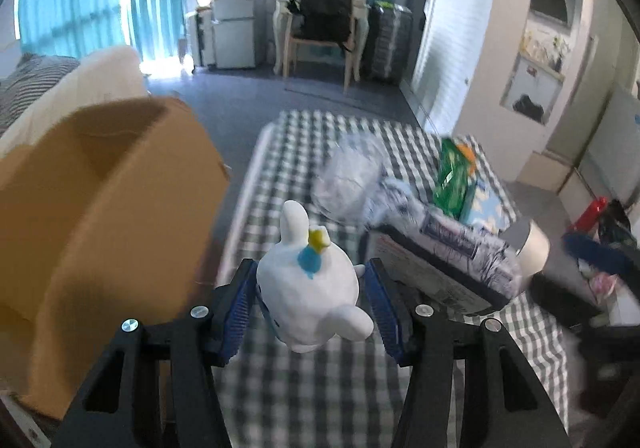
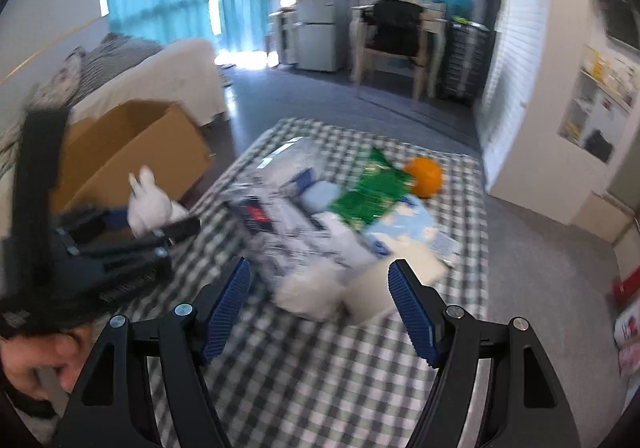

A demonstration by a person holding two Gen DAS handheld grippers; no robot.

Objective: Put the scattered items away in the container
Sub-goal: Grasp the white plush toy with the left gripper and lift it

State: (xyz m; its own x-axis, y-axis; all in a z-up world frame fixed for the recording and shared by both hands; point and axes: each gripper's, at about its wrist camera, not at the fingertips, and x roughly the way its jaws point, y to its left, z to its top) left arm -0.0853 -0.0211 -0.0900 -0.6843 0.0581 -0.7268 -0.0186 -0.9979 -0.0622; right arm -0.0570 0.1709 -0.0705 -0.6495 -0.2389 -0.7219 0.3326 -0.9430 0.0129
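Your left gripper (image 1: pixel 310 300) has its jaws clamped on the white plush rabbit (image 1: pixel 310 280), lifted above the checked cloth (image 1: pixel 304 388) and just right of the open cardboard box (image 1: pixel 100 184). Your right gripper (image 2: pixel 320 304) points down at the cloth with jaws wide and nothing between them, near the blurred packets, a green bag (image 2: pixel 370 190) and an orange (image 2: pixel 425 176).

A white plush rabbit (image 1: pixel 308 280) with a blue-and-yellow tuft sits clamped between the left tongs' blue pads, ears pointing away. The open cardboard box (image 1: pixel 108 184) stands just left of them.
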